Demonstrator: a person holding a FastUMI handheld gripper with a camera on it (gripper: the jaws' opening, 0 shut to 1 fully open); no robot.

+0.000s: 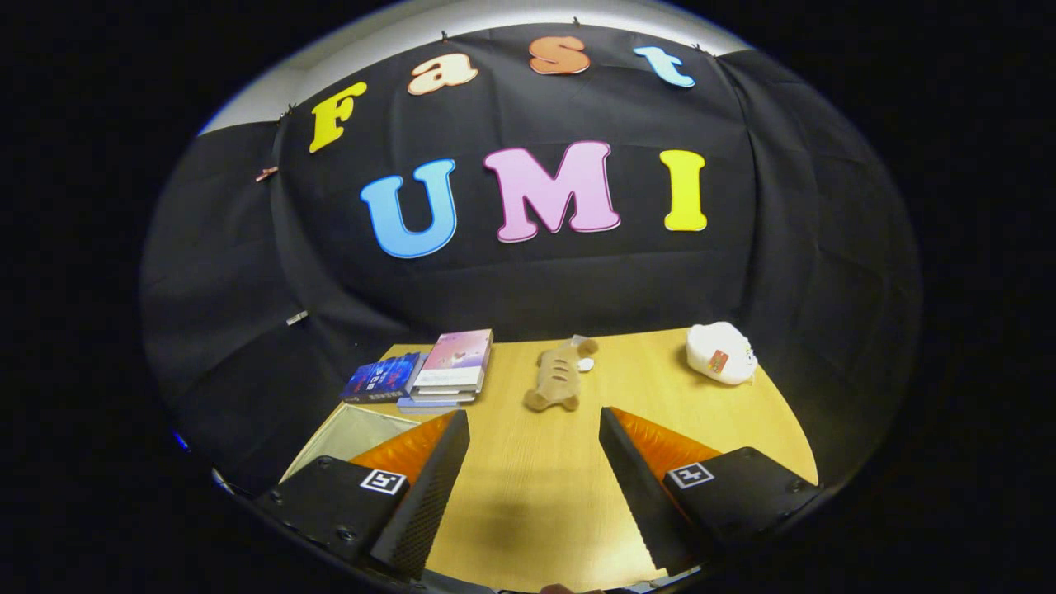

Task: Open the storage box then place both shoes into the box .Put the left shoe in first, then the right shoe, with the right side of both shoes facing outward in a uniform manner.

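My gripper (532, 417) hangs open above a light wooden table (528, 495), its fingers wide apart with nothing but bare tabletop between them. Beside the left finger, at the table's near left corner, part of a pale grey box-like thing (342, 433) shows; the finger hides most of it, and I cannot tell whether it is the storage box or whether it is open.
Just beyond the left finger lies a stack of books (452, 369) with a blue book (382, 378) next to it. A brown plush toy (557, 378) lies ahead of the fingers. A white plush toy (720, 353) rests at the table's far right corner. Black cloth walls close the back and sides.
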